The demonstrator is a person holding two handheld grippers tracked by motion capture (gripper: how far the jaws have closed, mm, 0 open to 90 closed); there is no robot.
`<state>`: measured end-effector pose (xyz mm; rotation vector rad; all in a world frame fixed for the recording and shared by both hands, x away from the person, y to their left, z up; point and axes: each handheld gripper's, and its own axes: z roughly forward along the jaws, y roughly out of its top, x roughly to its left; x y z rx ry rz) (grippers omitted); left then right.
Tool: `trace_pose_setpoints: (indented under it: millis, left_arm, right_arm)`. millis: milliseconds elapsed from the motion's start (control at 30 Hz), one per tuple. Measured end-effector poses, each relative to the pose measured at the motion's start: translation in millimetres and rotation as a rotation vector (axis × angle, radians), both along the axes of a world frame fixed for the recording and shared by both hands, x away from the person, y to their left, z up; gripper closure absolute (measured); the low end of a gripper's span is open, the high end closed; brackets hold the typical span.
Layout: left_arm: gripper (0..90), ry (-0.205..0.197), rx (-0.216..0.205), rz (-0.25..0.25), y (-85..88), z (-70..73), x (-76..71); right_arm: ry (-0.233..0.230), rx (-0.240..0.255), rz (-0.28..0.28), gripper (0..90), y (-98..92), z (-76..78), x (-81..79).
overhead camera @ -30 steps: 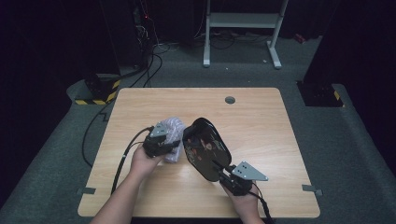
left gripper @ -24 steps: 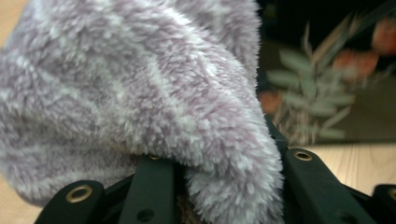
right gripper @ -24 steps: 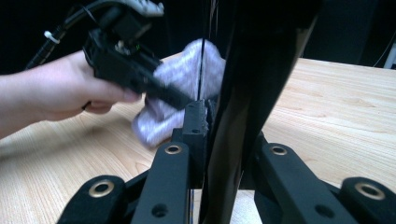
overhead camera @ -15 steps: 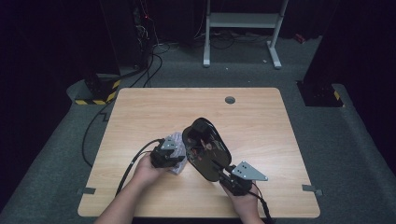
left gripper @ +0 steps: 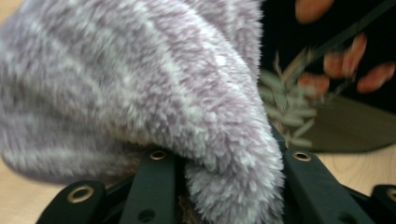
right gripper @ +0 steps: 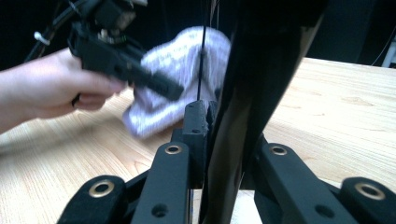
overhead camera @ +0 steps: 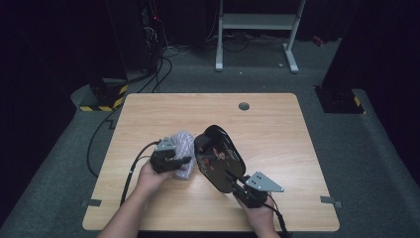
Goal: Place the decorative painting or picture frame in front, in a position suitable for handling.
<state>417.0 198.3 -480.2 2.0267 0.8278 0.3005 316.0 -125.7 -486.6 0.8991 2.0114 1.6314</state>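
Observation:
My left gripper (overhead camera: 185, 159) is shut on a fluffy lilac cloth (overhead camera: 183, 143), bunched against the left face of a black oval tray (overhead camera: 221, 159). The jaws have just eased slightly wider, with the cloth still pinched between them. In the left gripper view the cloth (left gripper: 140, 84) bulges over the left gripper (left gripper: 229, 157), and the tray's painted flowers (left gripper: 345, 126) show behind. My right gripper (overhead camera: 233, 177) is shut on the tray's near rim and holds it tilted on edge above the table. The right gripper view has the right gripper (right gripper: 226, 135) clamped on the tray (right gripper: 261, 70), the cloth (right gripper: 187, 51) beyond.
The wooden table (overhead camera: 277, 124) has a round grommet hole (overhead camera: 243, 105) near its far edge. A black cable (overhead camera: 130, 171) trails from the left gripper across the table's left part. A white stand (overhead camera: 257, 25) and a yellow-black striped block (overhead camera: 104, 105) are on the floor beyond.
The left gripper slid the cloth toward the person along the tray's face, then came back a little. The tray and the right gripper kept still.

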Motion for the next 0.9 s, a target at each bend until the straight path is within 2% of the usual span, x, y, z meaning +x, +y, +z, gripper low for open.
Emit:
trace_pose_setpoints:
  millis: [100, 367, 467, 600, 700, 900]
  left_arm:
    - [67.3, -0.033, -0.016, 0.01, 2.1, 15.1, 2.7]
    - [66.8, -0.122, -0.041, 0.0, -1.0, 53.2, 6.5]
    - [66.8, -0.138, -0.018, -0.005, -4.9, 60.4, 7.9]
    - [67.1, -0.091, 0.021, -0.012, -9.8, 48.4, 13.0]
    - [67.3, -0.038, 0.013, -0.013, -7.7, 29.5, 13.6]
    - [67.4, 0.034, 0.035, -0.037, -7.8, 0.4, 11.6]
  right_arm:
    - [0.002, 0.001, 0.001, 79.3, 0.0, 0.0, 0.0]
    - [0.003, 0.002, 0.001, 79.3, 0.1, 0.0, -0.1]
    - [0.004, 0.003, 0.002, 79.3, 0.0, -0.1, 0.0]
    - [0.005, 0.004, 0.001, 79.2, 0.1, -0.1, 0.0]
    - [0.004, 0.002, 0.0, 79.1, 0.2, 0.0, -0.3]
    - [0.005, 0.003, 0.001, 79.2, 0.3, -0.2, -0.1]
